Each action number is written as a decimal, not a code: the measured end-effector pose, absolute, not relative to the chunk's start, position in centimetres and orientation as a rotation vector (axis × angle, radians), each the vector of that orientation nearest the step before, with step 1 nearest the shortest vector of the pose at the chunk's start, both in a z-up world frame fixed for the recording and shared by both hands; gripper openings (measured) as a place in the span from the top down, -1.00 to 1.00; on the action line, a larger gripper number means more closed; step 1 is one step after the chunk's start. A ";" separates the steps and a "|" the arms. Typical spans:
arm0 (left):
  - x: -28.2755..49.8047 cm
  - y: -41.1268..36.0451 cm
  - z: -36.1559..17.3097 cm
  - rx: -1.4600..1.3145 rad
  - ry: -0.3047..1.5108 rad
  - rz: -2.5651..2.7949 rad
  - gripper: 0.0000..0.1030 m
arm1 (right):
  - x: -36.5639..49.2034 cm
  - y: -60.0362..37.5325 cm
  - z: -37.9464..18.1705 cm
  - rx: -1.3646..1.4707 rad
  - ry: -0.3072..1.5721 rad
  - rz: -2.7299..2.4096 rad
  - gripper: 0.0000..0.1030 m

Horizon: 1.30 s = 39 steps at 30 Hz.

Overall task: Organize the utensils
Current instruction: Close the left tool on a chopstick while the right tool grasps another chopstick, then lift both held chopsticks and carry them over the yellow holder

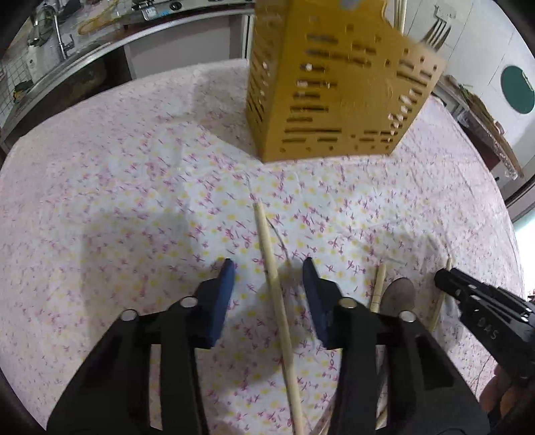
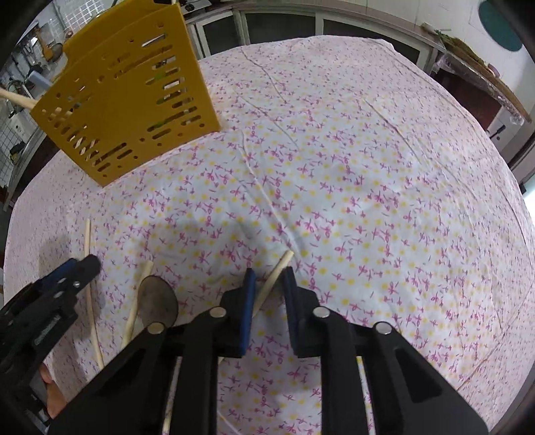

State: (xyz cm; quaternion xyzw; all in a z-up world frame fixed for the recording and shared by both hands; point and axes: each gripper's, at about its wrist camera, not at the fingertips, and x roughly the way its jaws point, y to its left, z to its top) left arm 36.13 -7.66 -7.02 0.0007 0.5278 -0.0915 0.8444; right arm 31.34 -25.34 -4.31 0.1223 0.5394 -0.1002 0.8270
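Observation:
A yellow slotted utensil holder (image 1: pixel 337 83) stands on the floral tablecloth, with a fork (image 1: pixel 436 31) and chopsticks in it; it also shows in the right wrist view (image 2: pixel 127 97). My left gripper (image 1: pixel 267 271) is open, its blue pads on either side of a wooden chopstick (image 1: pixel 277 301) lying on the cloth. My right gripper (image 2: pixel 269 272) is open around another chopstick (image 2: pixel 276 272), which lies between its pads without touching them. A metal spoon (image 2: pixel 157 301) and more chopsticks (image 2: pixel 90 287) lie between the two grippers.
The table is covered by a wrinkled white cloth with pink and yellow flowers (image 2: pixel 351 187). A sink counter with a tap (image 1: pixel 60 36) runs behind at the left. A shelf with clutter (image 1: pixel 481 123) stands at the right edge.

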 end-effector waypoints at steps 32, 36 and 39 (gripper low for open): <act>33.7 -4.4 -1.6 0.032 0.948 -0.210 0.92 | 29.6 -27.6 1.0 0.230 0.932 -0.057 0.88; 32.6 -4.1 0.1 0.020 0.891 -0.208 0.92 | 28.9 -28.0 2.7 0.224 0.857 -0.040 0.88; 32.0 -4.0 1.4 0.001 0.846 -0.215 0.92 | 28.4 -28.2 4.0 0.226 0.800 -0.025 0.88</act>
